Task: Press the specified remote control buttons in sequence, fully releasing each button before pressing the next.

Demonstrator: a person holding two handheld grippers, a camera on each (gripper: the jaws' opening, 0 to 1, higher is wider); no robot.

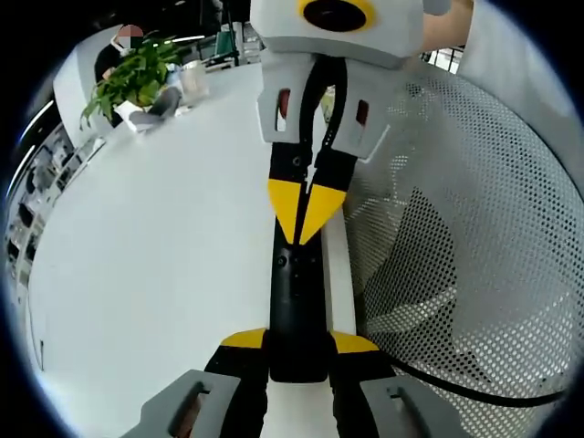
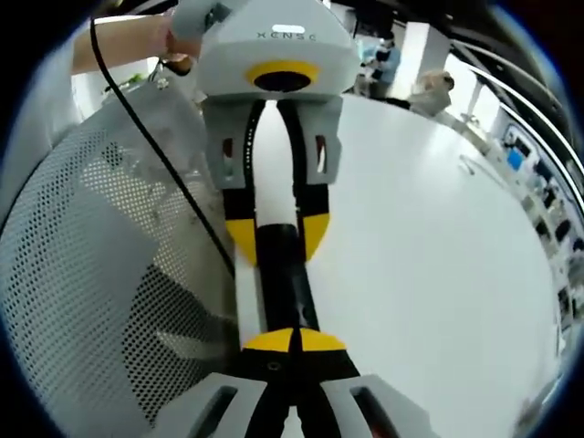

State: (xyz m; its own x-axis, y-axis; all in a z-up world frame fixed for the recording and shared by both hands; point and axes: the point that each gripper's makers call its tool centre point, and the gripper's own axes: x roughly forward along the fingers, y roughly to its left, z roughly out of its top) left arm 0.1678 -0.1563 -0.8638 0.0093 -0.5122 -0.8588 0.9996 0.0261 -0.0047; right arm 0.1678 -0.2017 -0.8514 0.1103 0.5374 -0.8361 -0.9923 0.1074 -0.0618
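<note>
A long black remote control (image 1: 297, 292) runs lengthwise between the two grippers, above the white table's edge. My left gripper (image 1: 299, 342) is shut on its near end, a yellow-tipped jaw on each side. The right gripper (image 1: 306, 214) reaches in from the top of the left gripper view, jaws shut, their yellow tips together on the remote's top face. In the right gripper view the right gripper (image 2: 294, 340) has its tips closed on the remote (image 2: 283, 274), and the left gripper (image 2: 278, 235) clamps the far end. No buttons can be made out.
The white table (image 1: 155, 246) spreads to one side. A white perforated mesh surface (image 1: 474, 228) lies on the other side, past the table's edge. A potted plant (image 1: 132, 78) and small items stand at the far end. A black cable (image 2: 155, 137) crosses the mesh (image 2: 82, 255).
</note>
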